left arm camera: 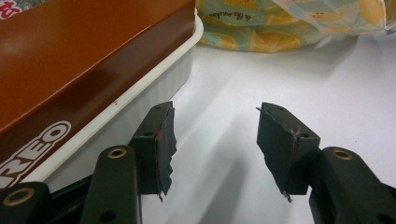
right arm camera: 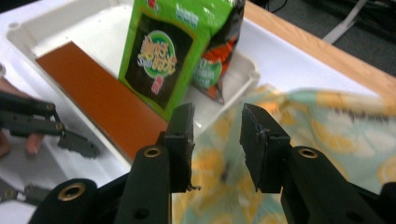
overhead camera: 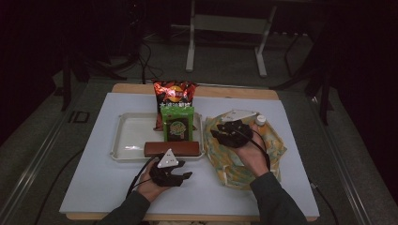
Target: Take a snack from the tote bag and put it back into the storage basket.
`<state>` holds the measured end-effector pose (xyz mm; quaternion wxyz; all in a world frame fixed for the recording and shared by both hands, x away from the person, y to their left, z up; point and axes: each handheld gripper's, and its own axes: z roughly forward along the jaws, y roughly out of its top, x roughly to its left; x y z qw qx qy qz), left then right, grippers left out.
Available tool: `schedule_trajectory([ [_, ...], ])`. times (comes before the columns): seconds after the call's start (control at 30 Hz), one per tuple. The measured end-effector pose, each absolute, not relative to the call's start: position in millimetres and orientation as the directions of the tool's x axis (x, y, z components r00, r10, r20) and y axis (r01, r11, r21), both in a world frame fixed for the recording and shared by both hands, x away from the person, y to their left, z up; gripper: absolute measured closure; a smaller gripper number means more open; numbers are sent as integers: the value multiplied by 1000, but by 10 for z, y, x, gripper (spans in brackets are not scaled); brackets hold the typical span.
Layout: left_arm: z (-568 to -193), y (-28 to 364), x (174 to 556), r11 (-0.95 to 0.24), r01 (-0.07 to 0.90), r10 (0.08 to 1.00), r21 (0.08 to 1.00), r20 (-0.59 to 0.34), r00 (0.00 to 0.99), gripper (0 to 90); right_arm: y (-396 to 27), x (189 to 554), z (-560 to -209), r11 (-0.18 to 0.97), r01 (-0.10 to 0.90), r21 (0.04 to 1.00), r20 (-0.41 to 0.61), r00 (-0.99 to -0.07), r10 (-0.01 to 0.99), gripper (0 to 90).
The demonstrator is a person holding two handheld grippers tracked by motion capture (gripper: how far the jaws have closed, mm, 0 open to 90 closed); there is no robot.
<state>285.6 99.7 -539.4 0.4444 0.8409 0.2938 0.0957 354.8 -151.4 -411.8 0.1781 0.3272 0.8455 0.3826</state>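
From above the person's side, the white tray (overhead camera: 123,136) lies at the table's centre-left. A brown Oreo box (overhead camera: 172,148) lies along the tray's near rim, at six o'clock of the tray. Behind it, toward twelve o'clock, a green snack packet (overhead camera: 178,123) stands upright, and a red crisp bag (overhead camera: 174,95) stands behind that at the tray's far edge.

At three o'clock of the tray, a lemon-print bag (overhead camera: 237,164) lies crumpled on the white table (overhead camera: 89,178), touching the tray's corner. A small bottle with a white cap (overhead camera: 261,122) stands at the bag's far right edge.

The left gripper (overhead camera: 180,176) sits on the table just below the Oreo box, at six o'clock of it. In the left gripper view its jaws stand apart with only bare table between them, the tray wall and the box just beside the left-hand jaw.

The right gripper (overhead camera: 224,133) hangs over the lemon-print bag's far part. In the right gripper view its jaws stand parted and hold nothing, the fabric below them and the green packet beyond.
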Motion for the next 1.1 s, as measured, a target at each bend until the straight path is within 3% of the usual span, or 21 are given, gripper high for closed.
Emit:
schedule_trajectory([
  [1.1,-5398,998,2865,-428,419,589,801,-105,801,454,-2275,3224,-4496,431,508,745,26,-668,744,661],
])
